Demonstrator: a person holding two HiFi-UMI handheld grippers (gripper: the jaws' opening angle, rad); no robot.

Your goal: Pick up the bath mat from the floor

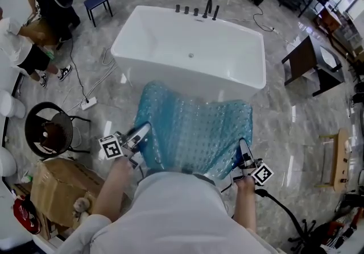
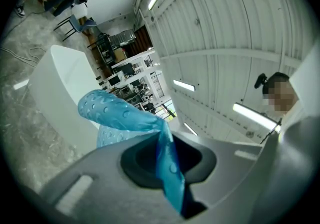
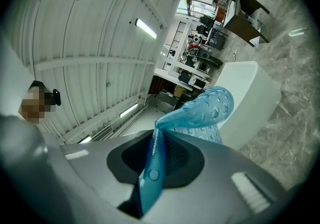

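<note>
Blue, dimpled, translucent bath mat [image 1: 193,133] sags between left gripper [image 1: 142,131] and right gripper [image 1: 244,155], both jaws pinching its edges.

**Three Cameras, One Mat**

The head camera looked steeply down from above the person onto the bathtub [image 1: 190,48] and floor [image 1: 296,128]; the cameras on the left gripper [image 1: 138,133] and right gripper [image 1: 245,156] sat close behind their jaws, tilted up toward the ceiling [image 2: 225,27]; all three views shared the bath mat [image 1: 193,130] and bathtub.
</note>
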